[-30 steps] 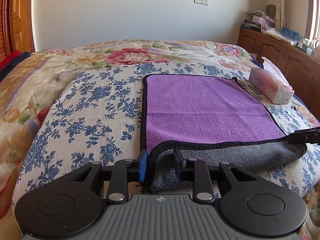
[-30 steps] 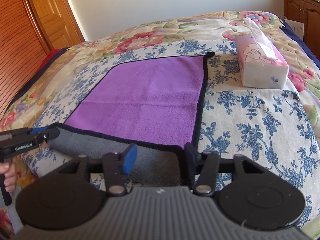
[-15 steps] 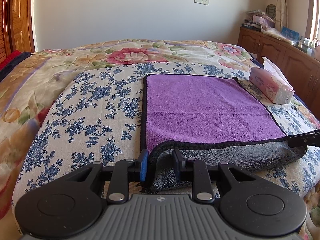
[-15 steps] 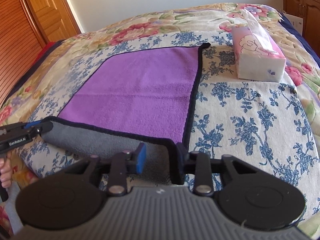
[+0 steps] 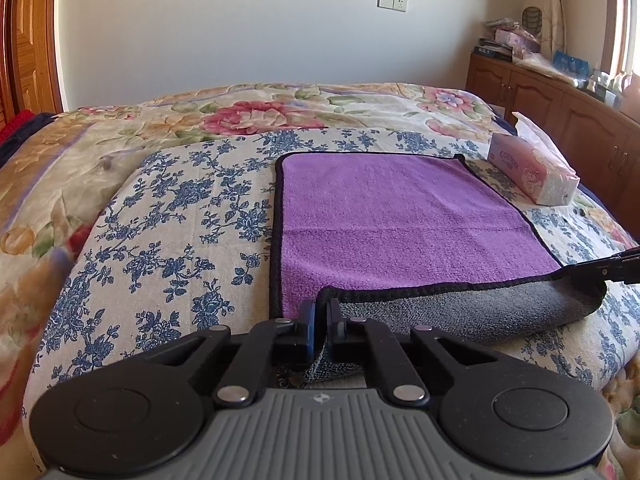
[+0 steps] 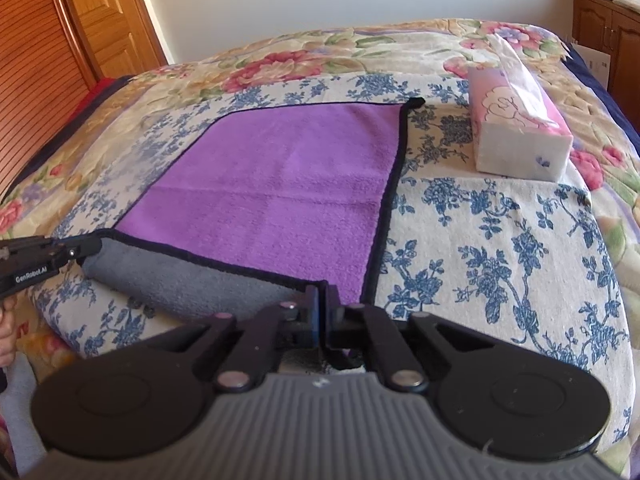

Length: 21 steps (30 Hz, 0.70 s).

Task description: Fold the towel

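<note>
Gripping towel (image 5: pixel 400 216) corners: both grippers clamped | tissue box (image 6: pixel 516 136) beside towel; apart

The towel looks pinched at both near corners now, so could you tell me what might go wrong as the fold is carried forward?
1. The left gripper and right gripper each pinch only the towel right at its black-trimmed corner, so a corner could slip out mid-lift.
2. The near edge sags in a gray roll between the two grips; it may drag and crease rather than land flat.
3. The tissue box sits close to the towel's far right corner and could get bumped.
</note>
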Tool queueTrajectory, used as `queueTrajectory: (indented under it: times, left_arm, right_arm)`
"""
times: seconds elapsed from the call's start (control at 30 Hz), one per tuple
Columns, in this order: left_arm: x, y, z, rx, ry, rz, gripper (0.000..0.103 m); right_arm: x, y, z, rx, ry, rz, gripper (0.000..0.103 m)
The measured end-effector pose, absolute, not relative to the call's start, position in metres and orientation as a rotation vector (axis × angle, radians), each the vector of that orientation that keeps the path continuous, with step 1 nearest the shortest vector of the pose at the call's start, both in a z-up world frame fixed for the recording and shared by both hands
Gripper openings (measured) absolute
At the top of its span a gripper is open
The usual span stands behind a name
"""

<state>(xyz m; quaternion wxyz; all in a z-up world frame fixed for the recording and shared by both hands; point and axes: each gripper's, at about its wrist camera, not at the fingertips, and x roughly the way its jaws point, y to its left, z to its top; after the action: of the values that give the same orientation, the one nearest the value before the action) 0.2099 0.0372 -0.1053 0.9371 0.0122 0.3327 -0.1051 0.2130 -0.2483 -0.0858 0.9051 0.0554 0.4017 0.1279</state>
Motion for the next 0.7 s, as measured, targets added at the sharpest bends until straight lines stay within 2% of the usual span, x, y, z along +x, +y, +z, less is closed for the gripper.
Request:
queueTrajectory:
  times: [0.7]
  left_arm:
    - [0.205,0.033,-0.086,0.020,0.627,-0.235,0.006]
  right_arm:
    - [0.211,-0.249,-0.071,0.112,0.733,0.270,0.004]
